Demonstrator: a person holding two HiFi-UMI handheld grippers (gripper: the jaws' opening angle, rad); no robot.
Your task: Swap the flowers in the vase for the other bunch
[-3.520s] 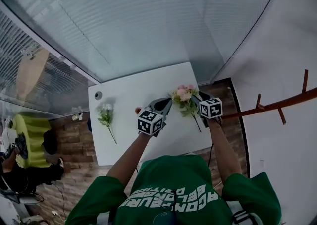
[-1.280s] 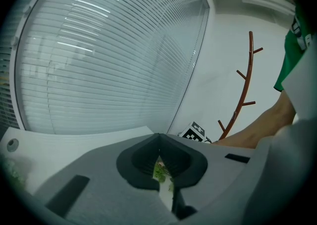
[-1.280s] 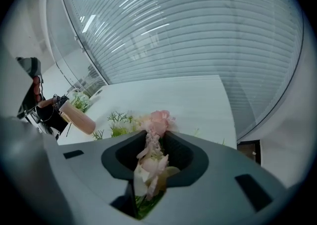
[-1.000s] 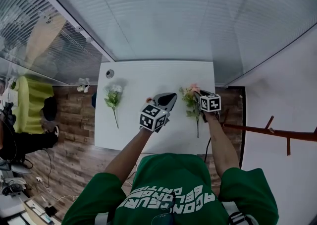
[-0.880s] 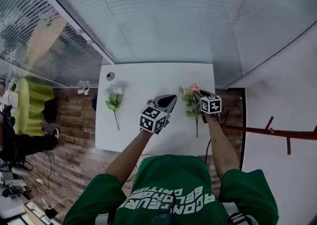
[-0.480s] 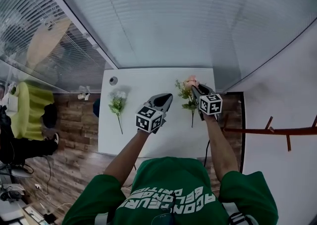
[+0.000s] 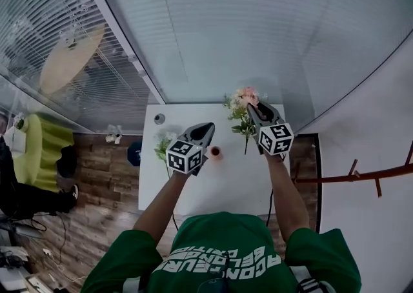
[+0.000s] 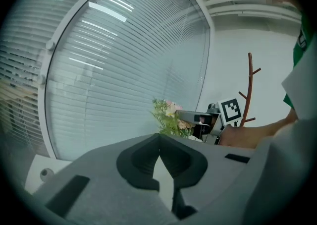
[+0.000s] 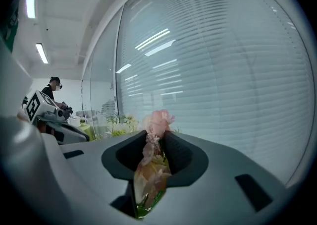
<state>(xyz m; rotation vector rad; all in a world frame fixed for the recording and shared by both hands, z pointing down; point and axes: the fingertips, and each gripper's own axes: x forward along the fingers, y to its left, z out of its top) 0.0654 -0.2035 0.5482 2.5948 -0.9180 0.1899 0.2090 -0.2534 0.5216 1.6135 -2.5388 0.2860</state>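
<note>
Pink bunch (image 7: pixel 244 97) in right gripper (image 7: pixel 256 111)

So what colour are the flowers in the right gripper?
The flowers are pink with green leaves; the head view shows them best.

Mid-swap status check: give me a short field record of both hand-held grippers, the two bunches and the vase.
left hand-held gripper: shut, nothing between the jaws, over the table
right hand-held gripper: shut on the pink bunch, raised off the table
pink bunch: in the right jaws, stem hanging below them
white bunch: lying on the table's left part, partly hidden by the left hand-held gripper
vase: small, red, on the table between the two grippers; no stems seen in it
table: white
</note>
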